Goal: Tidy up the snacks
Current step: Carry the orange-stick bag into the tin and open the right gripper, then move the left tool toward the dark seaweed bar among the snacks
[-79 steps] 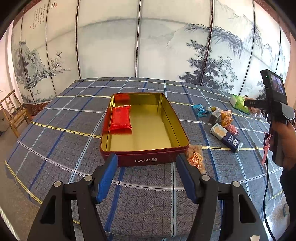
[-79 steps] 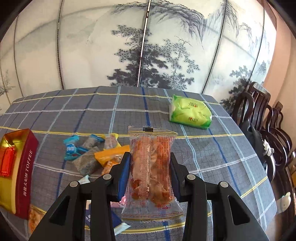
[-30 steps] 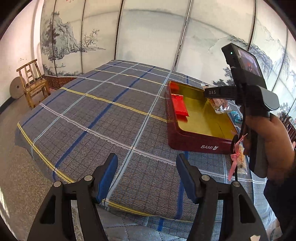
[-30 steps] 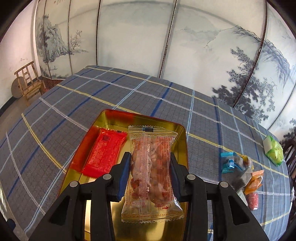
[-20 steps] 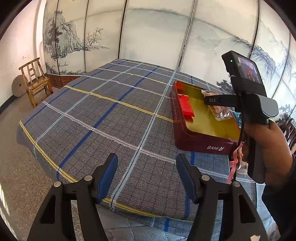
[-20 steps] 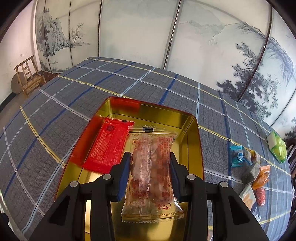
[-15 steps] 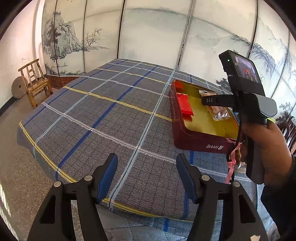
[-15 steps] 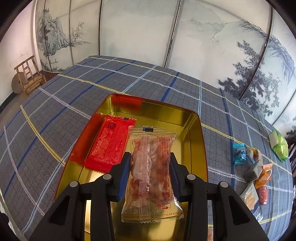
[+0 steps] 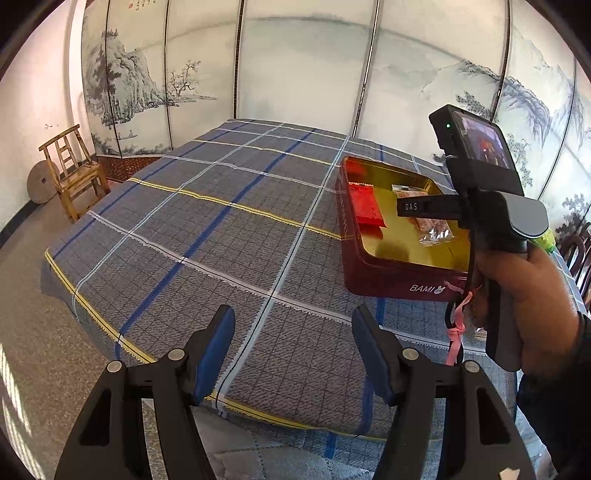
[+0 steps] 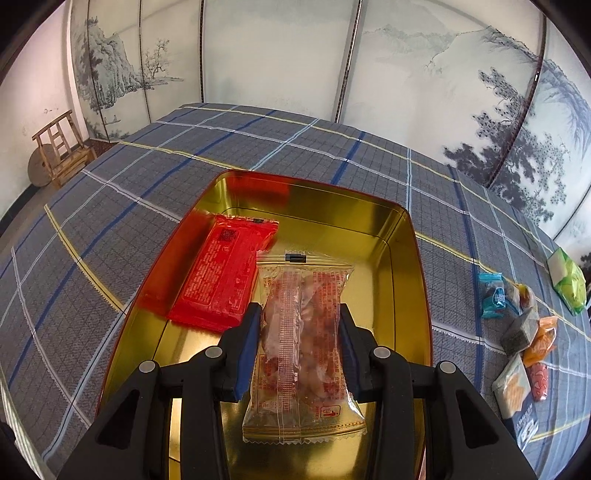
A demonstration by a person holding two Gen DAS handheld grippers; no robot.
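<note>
On the left, our left gripper (image 9: pixel 293 347) hangs empty, jaws apart, off the plaid-clothed table (image 9: pixel 207 236), well clear of the tin. Centre frame, our right gripper (image 10: pixel 300 341) grasps the clear plastic snack packet (image 10: pixel 301 350), now low over the gold-lined red tin (image 10: pixel 402 229) beside the flat red packet (image 10: pixel 221 277), where earlier it hovered higher. Release looks next. Loose snacks (image 10: pixel 517 325) wait lower right.

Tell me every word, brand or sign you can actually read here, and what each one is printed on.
"BAMI", with a small rabbit mark: front wall of the red tin.
"DAS": black bar on the right gripper.
Fine print on the red packet and the clear snack packet: too small to read.
Calligraphy on the painted screen: too small to read.
</note>
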